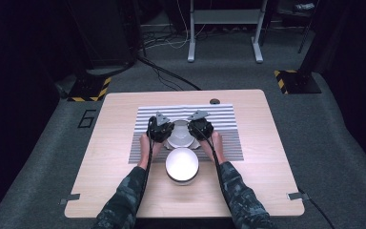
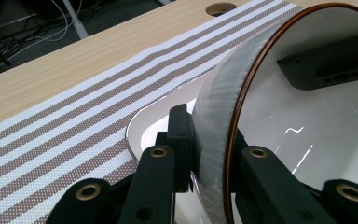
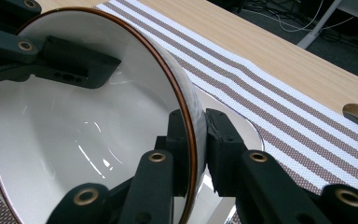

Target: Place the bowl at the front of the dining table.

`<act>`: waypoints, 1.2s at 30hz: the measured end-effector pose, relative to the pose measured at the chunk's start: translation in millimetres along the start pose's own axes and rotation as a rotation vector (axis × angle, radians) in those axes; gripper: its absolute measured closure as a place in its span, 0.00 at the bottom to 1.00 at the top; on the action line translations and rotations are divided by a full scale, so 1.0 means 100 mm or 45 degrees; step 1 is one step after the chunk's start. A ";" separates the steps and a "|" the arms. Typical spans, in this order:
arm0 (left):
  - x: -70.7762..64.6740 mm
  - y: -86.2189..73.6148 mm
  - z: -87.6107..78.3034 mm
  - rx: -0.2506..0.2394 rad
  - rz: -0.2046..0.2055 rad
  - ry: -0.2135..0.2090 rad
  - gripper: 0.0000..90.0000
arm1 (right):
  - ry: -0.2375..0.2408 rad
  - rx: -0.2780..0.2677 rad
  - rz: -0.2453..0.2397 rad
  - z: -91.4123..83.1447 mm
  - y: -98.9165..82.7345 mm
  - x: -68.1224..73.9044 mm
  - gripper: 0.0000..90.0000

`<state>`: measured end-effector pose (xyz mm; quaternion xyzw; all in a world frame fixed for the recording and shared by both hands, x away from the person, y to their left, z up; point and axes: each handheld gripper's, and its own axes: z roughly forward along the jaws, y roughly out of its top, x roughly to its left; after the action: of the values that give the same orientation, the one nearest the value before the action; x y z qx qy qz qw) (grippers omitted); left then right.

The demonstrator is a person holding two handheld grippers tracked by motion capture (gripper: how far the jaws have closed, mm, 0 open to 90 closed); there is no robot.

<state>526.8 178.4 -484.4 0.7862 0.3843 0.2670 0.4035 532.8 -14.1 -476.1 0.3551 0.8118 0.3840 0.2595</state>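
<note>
- The bowl (image 2: 303,116), white inside with a thin brown rim, is held between the two grippers above a white plate (image 2: 142,133) on the striped mat (image 1: 219,119), near the middle of the worktop (image 1: 114,157).
- The left gripper (image 2: 207,140) is clamped on the bowl's wall, one jaw outside and one inside; the right gripper (image 3: 198,140) pinches the opposite wall the same way.
- Gripping opposite sides probably keeps the bowl from swinging, so it can be carried or set down level; one pinch alone would likely let it tip.
- In the high view the bowl (image 1: 180,134) sits between the left gripper (image 1: 161,130) and right gripper (image 1: 200,129), with a second white bowl (image 1: 182,164) nearer the person, just off the mat's near edge.
- Whether the held bowl rests on the plate or hangs just above it I cannot tell: the bowl hides its own base and most of the plate.
- The plate's shape is cut off, showing only a curved edge.
- The gripper bodies cover the pinch points from above.
</note>
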 end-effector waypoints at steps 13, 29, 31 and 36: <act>0.05 0.00 -0.02 0.023 -0.033 0.012 0.77 | 0.002 -0.005 0.060 -0.02 -0.01 -0.02 0.82; 0.11 -0.02 0.01 0.067 -0.105 0.005 0.68 | 0.002 -0.042 0.077 -0.01 -0.02 -0.03 0.92; 0.11 -0.03 0.01 0.066 -0.111 0.006 0.69 | 0.006 -0.034 0.090 0.00 0.00 -0.04 0.92; 0.11 -0.03 0.01 0.052 -0.107 -0.012 0.79 | -0.004 -0.021 0.101 0.04 0.02 -0.06 0.93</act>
<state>532.7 187.9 -486.2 0.7788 0.4204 0.2383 0.4000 539.8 -15.7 -475.8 0.3855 0.7936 0.4001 0.2482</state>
